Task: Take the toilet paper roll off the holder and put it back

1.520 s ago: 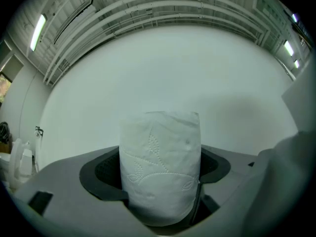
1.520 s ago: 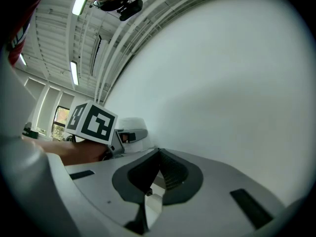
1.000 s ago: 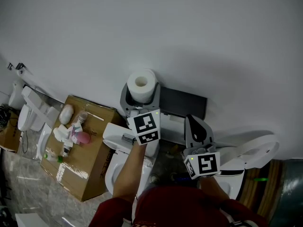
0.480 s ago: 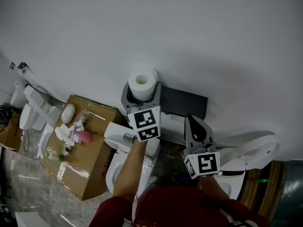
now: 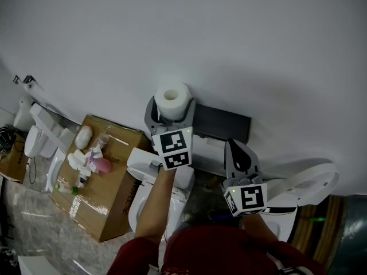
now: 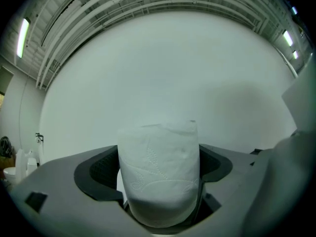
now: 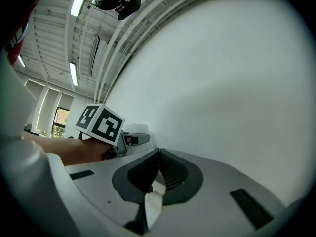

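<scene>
The left hand-held gripper (image 5: 170,114) was pinching the toilet paper roll (image 6: 159,169). The roll stood upright between the two dark ribbed pads (image 6: 98,174), with its hollow core facing up in the head view. It was held in the air close before the white wall (image 5: 241,44), and no holder could be made out under or through it. A dark panel (image 5: 221,125) on the wall just to its right may have belonged to the holder, but that could not be told.

The right hand-held gripper (image 7: 157,174) had its jaws pressed together on nothing. It was held lower and to the right, apart from the roll.

The roll looked light and soft, its embossed paper likely to give under pressure, with only the inner tube lending stiffness. A hard squeeze would probably dent it out of round and make it awkward to seat again. The sensible hold was across the middle of its outer wall with mild pressure, and the ribbed pads should not slip on paper. A small flap of sheet stood up at the top edge — that loose end could unwind or tear if it snagged.

Down to the left, a cardboard box (image 5: 103,182) carried a few bottles.
</scene>
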Available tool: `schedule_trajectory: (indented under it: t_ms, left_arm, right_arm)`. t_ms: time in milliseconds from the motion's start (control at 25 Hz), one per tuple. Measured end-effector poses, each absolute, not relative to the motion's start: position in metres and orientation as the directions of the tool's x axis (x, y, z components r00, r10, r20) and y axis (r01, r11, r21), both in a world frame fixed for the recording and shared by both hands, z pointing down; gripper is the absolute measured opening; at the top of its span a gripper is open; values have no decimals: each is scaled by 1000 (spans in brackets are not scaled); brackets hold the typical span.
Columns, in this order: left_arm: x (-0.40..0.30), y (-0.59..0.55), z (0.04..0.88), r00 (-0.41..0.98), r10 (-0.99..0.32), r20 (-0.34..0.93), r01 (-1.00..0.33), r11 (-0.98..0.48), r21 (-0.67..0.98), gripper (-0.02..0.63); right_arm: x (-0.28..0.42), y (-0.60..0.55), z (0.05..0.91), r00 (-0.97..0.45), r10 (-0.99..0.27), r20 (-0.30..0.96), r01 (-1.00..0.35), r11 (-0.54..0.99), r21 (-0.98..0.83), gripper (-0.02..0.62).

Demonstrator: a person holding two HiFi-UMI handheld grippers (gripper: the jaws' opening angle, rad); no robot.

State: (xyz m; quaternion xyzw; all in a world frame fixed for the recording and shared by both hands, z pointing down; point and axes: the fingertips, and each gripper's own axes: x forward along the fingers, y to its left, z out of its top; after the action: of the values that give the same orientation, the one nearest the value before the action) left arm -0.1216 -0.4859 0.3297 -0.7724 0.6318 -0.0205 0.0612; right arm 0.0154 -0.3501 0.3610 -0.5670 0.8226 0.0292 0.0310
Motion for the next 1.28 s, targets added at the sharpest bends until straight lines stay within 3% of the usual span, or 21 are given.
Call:
schedule_trajectory:
  t_ms: [720,1280]
  left_arm:
    - [-130,-426,272,205,-964,-169,-977,-190,-100,476]
    - [-143,-374,333,196,-978,-73,-980,-193,-50,474]
  right_arm:
    - [10,-352,360,-365,-926,-91,-931,366,15,17]
    - [0,-356,364,-376,-923,-79,-926,376,17,17]
